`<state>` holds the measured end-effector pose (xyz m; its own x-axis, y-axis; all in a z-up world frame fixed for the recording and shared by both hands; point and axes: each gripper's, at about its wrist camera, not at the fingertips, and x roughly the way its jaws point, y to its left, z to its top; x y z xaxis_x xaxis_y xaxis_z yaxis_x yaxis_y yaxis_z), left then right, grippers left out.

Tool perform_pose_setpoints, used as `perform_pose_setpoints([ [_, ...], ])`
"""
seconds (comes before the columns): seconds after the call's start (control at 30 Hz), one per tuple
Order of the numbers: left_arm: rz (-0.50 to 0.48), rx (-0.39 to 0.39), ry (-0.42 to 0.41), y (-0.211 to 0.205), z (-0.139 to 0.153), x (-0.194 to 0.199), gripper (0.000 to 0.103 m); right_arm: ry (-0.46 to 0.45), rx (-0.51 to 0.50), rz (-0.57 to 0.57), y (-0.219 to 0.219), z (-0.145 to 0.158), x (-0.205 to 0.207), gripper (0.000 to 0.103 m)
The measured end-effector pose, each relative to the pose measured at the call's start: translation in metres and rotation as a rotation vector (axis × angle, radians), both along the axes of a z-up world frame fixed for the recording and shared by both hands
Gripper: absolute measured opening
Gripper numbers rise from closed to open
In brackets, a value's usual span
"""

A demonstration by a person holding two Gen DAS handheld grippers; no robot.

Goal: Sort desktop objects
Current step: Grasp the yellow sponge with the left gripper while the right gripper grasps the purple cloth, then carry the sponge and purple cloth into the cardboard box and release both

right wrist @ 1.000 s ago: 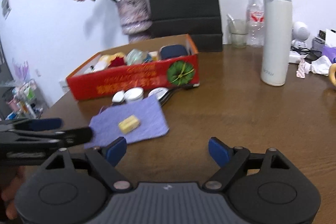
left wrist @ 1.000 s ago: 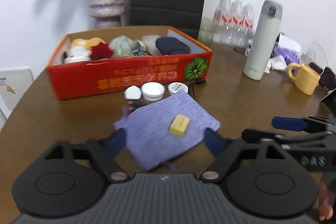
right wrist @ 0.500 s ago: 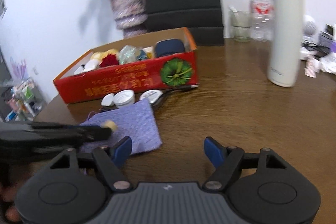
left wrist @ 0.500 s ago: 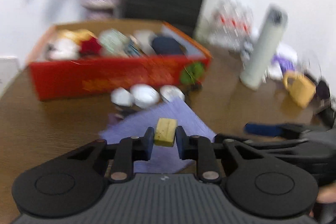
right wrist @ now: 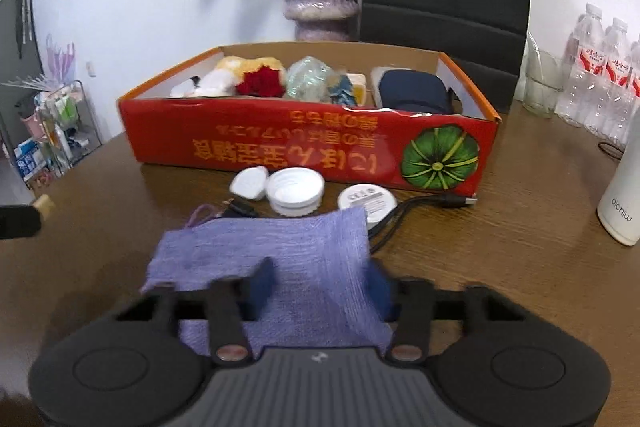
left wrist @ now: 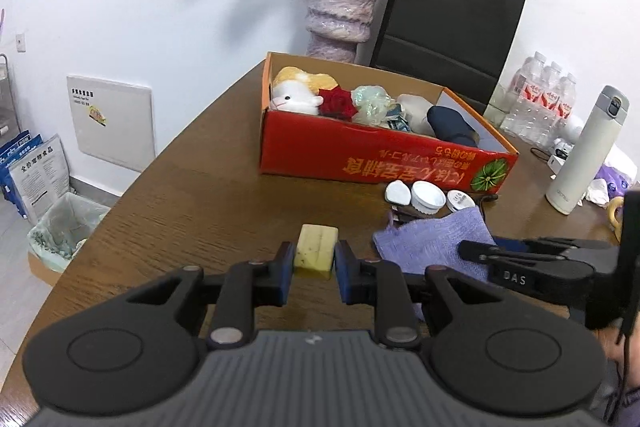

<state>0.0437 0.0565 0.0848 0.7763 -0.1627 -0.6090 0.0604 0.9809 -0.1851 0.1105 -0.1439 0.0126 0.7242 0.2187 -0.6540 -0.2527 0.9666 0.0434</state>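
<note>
**A:** What does the left gripper [left wrist: 314, 269] hold at this moment?

**B:** It is pinching the small yellow block [left wrist: 315, 251] — the blue pads press on both its sides. The block is held over the bare brown surface [left wrist: 192, 211], to the left of the purple cloth pouch [left wrist: 434, 241].

**A:** And the right gripper [right wrist: 320, 285]?

**B:** Its jaws have just been closing, and the pouch [right wrist: 276, 251] is between them. The pouch lies on the surface with its near part bunched up between the two fingers. The fingers are blurred in the right wrist view, and a wide piece of cloth is between them. In the left wrist view the same gripper [left wrist: 476, 251] looks nearly pressed together over the pouch's right part, so I would say it is pinching the cloth.

**A:** Where is the red cardboard box [right wrist: 280, 147]?

**B:** Behind the pouch, further from the grippers. Inside it I can see a white and yellow soft toy [left wrist: 298, 95], a red rose [right wrist: 262, 82], something in clear wrapping [right wrist: 310, 77] and a dark blue case [right wrist: 414, 91].

**A:** What lies between the box and the pouch?

**B:** Three small white round things [right wrist: 295, 191] in a row — lids or little tins, I cannot tell which — and a black cable [right wrist: 424, 205] just beside the pouch. A white flask [left wrist: 586, 151] stands well apart to the right.
</note>
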Motion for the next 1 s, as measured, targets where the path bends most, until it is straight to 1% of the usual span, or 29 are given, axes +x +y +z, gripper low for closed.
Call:
perform_pose_setpoints([
  [0.03,-0.005,0.001,-0.004,-0.001,0.001,-0.003,0.023,-0.004,0.008,0.005,0.000,0.000,-0.004,0.008],
  [0.1,-0.017,0.008,-0.014,-0.002,0.002,-0.008,0.023,-0.022,-0.019,0.018,0.005,0.000,-0.018,0.005],
  [0.17,-0.028,0.005,-0.016,-0.004,0.002,-0.011,0.023,-0.032,-0.034,0.016,0.008,0.002,-0.034,0.004],
  [0.3,-0.038,-0.004,-0.023,-0.007,0.004,-0.016,0.023,-0.092,0.006,0.022,0.004,0.023,-0.068,0.004],
  [0.4,-0.044,-0.012,-0.041,-0.010,0.011,-0.017,0.023,-0.147,0.054,0.005,-0.006,0.051,-0.081,0.003],
  [0.5,-0.051,-0.012,-0.074,-0.013,0.024,-0.011,0.023,-0.210,0.044,-0.032,-0.018,0.080,-0.080,0.003],
  [0.63,-0.049,0.022,-0.158,-0.016,0.052,0.009,0.023,-0.266,0.042,-0.042,-0.027,0.114,-0.055,0.003],
  [0.7,-0.052,0.023,-0.181,-0.017,0.066,0.029,0.023,-0.274,0.070,-0.009,-0.023,0.132,-0.031,0.003],
  [0.77,-0.046,0.032,-0.185,-0.018,0.077,0.054,0.023,-0.302,0.080,0.033,-0.012,0.151,-0.011,0.003],
  [0.83,-0.010,0.037,-0.166,-0.017,0.084,0.085,0.023,-0.340,0.102,0.054,0.000,0.168,0.013,0.003],
  [0.87,-0.005,0.044,-0.156,-0.017,0.083,0.100,0.023,-0.340,0.119,0.057,0.005,0.173,0.027,0.003],
  [0.93,0.026,0.072,-0.124,-0.020,0.077,0.131,0.023,-0.301,0.151,0.049,0.012,0.171,0.063,0.003],
  [1.0,0.043,0.107,-0.062,-0.022,0.061,0.162,0.023,-0.226,0.116,0.024,0.021,0.151,0.104,0.003],
])
